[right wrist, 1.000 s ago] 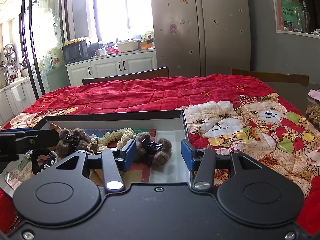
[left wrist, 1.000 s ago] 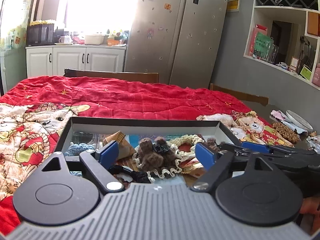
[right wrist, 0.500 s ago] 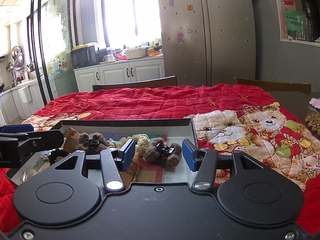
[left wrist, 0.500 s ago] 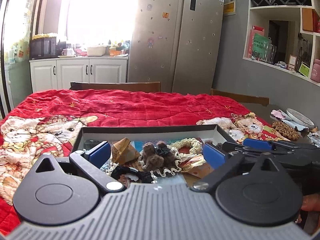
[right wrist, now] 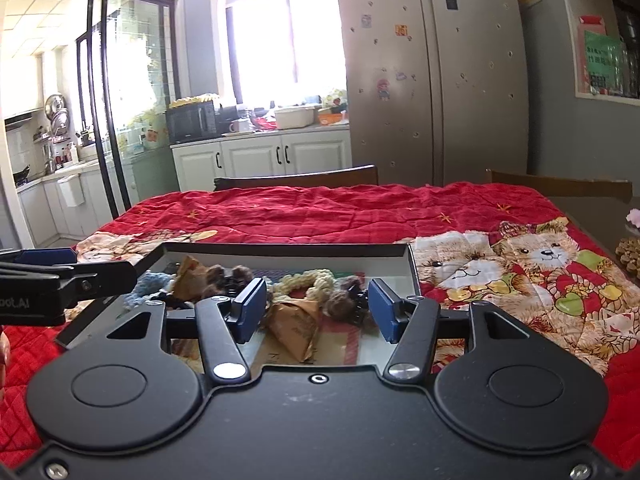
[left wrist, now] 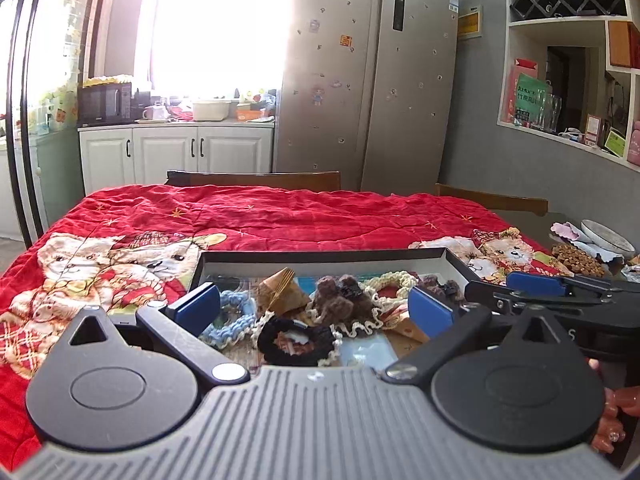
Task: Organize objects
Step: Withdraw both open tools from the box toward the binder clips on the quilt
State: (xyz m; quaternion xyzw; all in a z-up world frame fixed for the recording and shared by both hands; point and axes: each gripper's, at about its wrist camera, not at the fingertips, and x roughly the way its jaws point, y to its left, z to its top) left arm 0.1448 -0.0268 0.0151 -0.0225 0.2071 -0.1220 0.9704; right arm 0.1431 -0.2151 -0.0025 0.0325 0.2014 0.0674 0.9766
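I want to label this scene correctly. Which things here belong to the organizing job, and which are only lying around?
Belong to the job:
- box
- black scrunchie
- blue scrunchie
- cream scrunchie
- brown fuzzy clip
- brown paper packet
- left gripper, right gripper, both open

Just lying about:
- red bear quilt
- plate
- fridge

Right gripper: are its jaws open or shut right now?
Open. The right gripper has its blue jaws spread wide above the tray, with a brown paper packet lying untouched between them.
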